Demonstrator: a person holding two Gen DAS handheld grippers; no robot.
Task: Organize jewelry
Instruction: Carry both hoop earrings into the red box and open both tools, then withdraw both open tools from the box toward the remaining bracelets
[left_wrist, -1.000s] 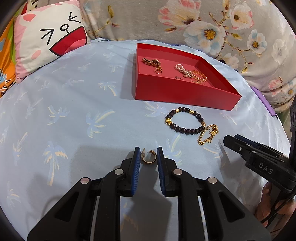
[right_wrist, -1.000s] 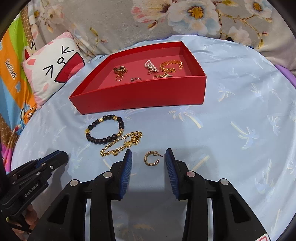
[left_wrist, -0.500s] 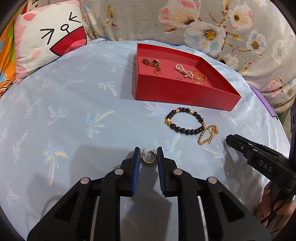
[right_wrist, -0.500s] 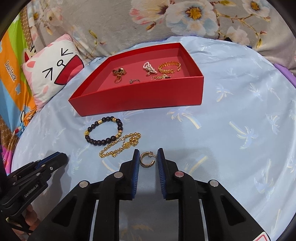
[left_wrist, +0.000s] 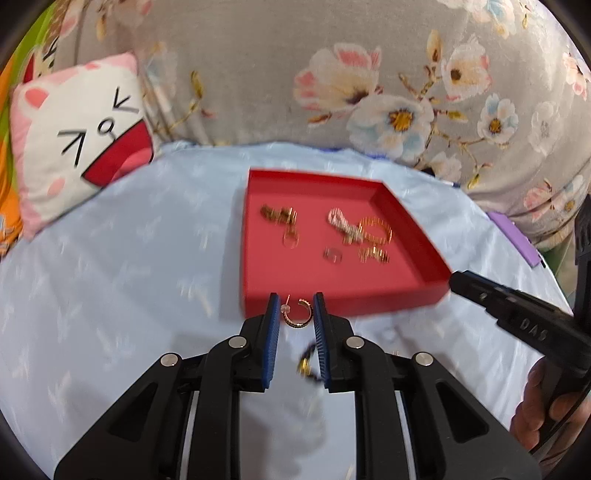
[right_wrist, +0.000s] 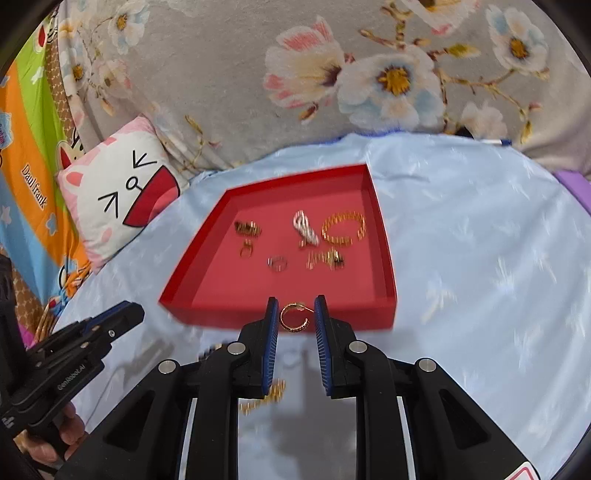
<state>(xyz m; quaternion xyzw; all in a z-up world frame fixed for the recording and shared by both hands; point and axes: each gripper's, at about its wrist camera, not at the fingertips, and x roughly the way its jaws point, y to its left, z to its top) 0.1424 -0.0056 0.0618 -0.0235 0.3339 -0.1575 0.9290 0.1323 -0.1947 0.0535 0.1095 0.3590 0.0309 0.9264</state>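
Note:
My left gripper (left_wrist: 295, 314) is shut on a gold hoop earring (left_wrist: 298, 323), held in the air just before the front wall of the red tray (left_wrist: 369, 304). In the right wrist view my right gripper (right_wrist: 294, 314) is likewise shut on a second gold hoop earring (right_wrist: 293, 319), lifted in front of the same tray (right_wrist: 369, 314). Inside the tray lie a pearl piece (right_wrist: 306, 227), a gold bracelet (right_wrist: 343, 229) and several rings. A dark beaded bracelet (left_wrist: 306, 363) and a gold chain (right_wrist: 266, 398) lie on the cloth, mostly hidden behind the fingers.
A light blue cloth with palm prints (left_wrist: 110, 277) covers the surface. A cat-face pillow (left_wrist: 81, 158) leans at the back left, against a grey floral cushion (left_wrist: 369, 92). A purple object (left_wrist: 517, 236) sits at the right edge. A hand (left_wrist: 546, 406) holds the other gripper.
The right gripper shut on its earring. Both grippers then rose off the cloth with their earrings and moved toward the red tray; the bracelet and chain now lie beneath them.

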